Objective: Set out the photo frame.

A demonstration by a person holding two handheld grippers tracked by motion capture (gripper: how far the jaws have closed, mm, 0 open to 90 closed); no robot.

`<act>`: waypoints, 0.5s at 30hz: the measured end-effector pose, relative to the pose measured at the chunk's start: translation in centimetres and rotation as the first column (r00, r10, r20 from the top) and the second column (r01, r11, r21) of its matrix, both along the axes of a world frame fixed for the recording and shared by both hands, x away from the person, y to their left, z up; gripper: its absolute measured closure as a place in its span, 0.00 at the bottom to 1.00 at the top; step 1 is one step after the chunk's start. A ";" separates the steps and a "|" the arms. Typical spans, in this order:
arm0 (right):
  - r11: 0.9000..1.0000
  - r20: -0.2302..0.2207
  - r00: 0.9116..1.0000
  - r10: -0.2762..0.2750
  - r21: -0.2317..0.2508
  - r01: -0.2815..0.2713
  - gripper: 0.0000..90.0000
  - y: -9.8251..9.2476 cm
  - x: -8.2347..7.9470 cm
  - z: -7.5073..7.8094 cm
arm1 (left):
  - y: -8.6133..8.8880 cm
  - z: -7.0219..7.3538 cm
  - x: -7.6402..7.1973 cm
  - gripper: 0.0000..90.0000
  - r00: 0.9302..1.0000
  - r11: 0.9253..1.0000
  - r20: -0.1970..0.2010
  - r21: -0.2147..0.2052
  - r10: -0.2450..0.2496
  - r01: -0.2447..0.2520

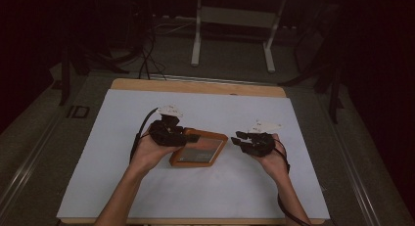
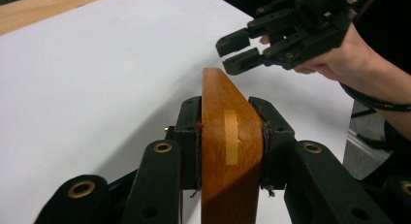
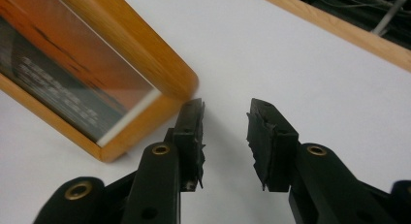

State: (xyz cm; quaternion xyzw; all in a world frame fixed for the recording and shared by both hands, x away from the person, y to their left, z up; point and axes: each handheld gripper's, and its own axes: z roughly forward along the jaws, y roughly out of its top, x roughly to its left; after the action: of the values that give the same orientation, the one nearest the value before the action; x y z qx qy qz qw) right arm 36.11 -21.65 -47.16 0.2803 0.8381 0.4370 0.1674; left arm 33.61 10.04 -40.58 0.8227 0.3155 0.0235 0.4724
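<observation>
Firmly, our left hand-held gripper (image 2: 231, 136) clenched the wooden picture frame (image 1: 199, 147) by its edge, near the middle of the white-covered bench (image 1: 98, 157). Just beside the frame's corner, our right hand-held gripper (image 3: 225, 136) hung with jaws parted, grasping nothing.

A wooden table (image 1: 195, 85) carries a white sheet (image 1: 117, 157), with a wooden frame (image 1: 200, 148) on it.
</observation>
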 end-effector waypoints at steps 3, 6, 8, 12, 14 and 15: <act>1.000 0.003 1.000 0.014 0.015 -0.014 0.73 0.1 -0.1 0.4 | -0.3 0.0 0.0 0.75 1.000 1.000 0.004 -0.010 -0.003 0.003; 0.999 0.002 0.999 0.036 0.037 -0.037 0.71 0.3 -0.2 0.8 | -0.6 0.1 0.0 0.75 1.000 1.000 0.011 -0.002 -0.004 0.004; 0.997 0.008 0.998 0.066 0.042 -0.066 0.69 0.4 -0.3 1.1 | -0.8 0.2 0.1 0.75 1.000 1.000 0.015 0.002 -0.010 0.010; 0.989 0.015 0.990 0.143 0.046 -0.143 0.64 1.0 -0.5 1.6 | -1.4 0.4 0.3 0.75 0.999 0.999 0.021 0.014 -0.033 0.033; 0.983 0.016 0.984 0.177 0.042 -0.177 0.60 1.4 -0.5 1.8 | -1.7 0.5 0.5 0.75 0.999 0.999 0.015 0.018 -0.049 0.049; 0.981 0.018 0.981 0.191 0.041 -0.192 0.59 1.7 -0.5 1.9 | -1.9 0.5 0.5 0.74 0.998 0.998 0.014 0.018 -0.055 0.054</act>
State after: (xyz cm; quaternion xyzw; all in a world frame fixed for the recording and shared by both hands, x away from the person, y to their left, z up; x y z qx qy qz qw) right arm 35.57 -20.00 -45.23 0.1990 0.8505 0.4707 0.1244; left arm 34.10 8.17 -40.05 0.8348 0.2893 0.0192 0.4679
